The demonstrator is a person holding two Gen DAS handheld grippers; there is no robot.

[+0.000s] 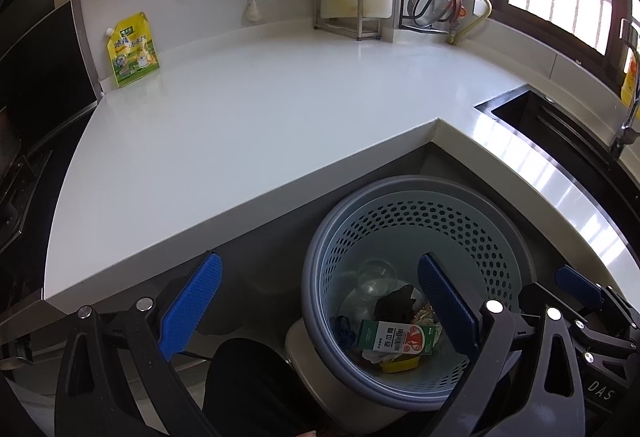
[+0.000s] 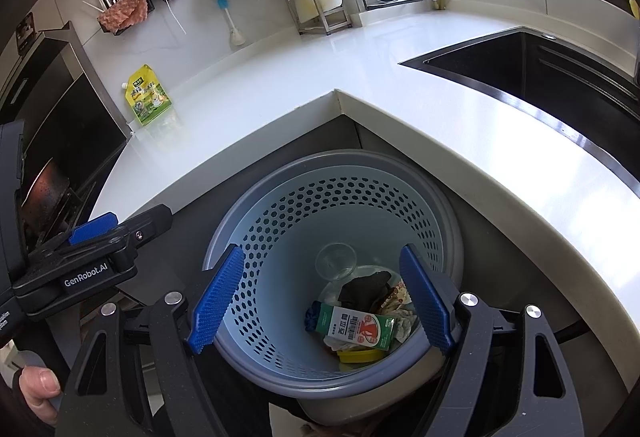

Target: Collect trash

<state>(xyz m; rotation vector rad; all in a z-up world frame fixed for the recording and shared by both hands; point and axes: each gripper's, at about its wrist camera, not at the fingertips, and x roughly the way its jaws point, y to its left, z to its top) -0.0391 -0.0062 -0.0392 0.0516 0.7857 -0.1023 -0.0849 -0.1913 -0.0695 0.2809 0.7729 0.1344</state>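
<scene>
A: Where do we stand with the trash?

B: Most of it seems to be in already. The perforated bin (image 2: 336, 269) sits on the floor in the inside corner of the counter (image 1: 240, 141), and at its bottom we see a green and white carton (image 2: 354, 327), a clear plastic cup (image 2: 335, 261), something dark and crumpled, wrappers and a yellow piece.

A: And our claws?

B: Both spread wide and carrying nothing. The right claw (image 2: 320, 301) hangs straight over the bin mouth, fingers pointing down into it. The left claw (image 1: 316, 309) hovers beside it, one finger over the bin, the other over the floor by the cabinet front. They are close together; each shows in the other's view.

A: So we judge this as the moment of a drop, or the pause before the next pick?

B: We cannot tell which. Either way, nothing is gripped.

A: What is left on the counter?

B: Only a yellow-green spout pouch (image 1: 132, 51), standing against the back wall at the far left, well apart from us. Whether it counts as trash we cannot say. If it does, the left claw would have to rise clear of the counter edge, reach across, and close on the pouch's flat sides.
</scene>
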